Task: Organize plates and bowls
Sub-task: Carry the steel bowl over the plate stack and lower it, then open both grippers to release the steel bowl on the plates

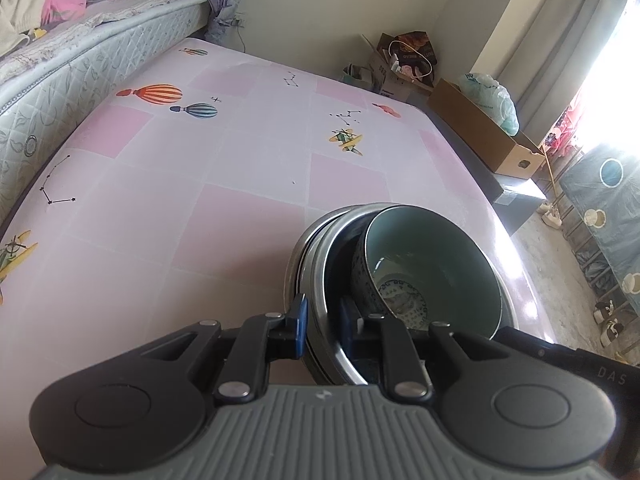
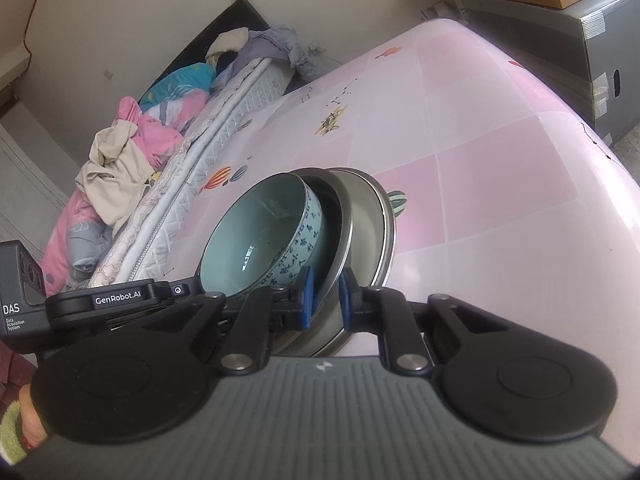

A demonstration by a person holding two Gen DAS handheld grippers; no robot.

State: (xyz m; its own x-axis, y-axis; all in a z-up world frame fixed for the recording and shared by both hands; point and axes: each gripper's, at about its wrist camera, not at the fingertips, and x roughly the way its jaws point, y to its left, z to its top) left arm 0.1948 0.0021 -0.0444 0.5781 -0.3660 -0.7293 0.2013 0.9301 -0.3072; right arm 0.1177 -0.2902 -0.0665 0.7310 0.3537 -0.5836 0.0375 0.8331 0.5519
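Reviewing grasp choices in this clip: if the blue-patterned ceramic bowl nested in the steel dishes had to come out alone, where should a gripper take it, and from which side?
Probably its upper rim, from above. The ceramic bowl leans inside the steel dishes, so its walls are partly boxed in, while the top rim stands free. One finger inside and one outside should fit there. Both the left gripper and right gripper currently straddle steel rims, not the bowl.

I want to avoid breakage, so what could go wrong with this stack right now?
The ceramic bowl sits tilted inside the metal plates, so it could slide out. Both the left gripper and right gripper pinch only thin rims, so uneven lifting could twist the stack loose. It is also near the table edge.
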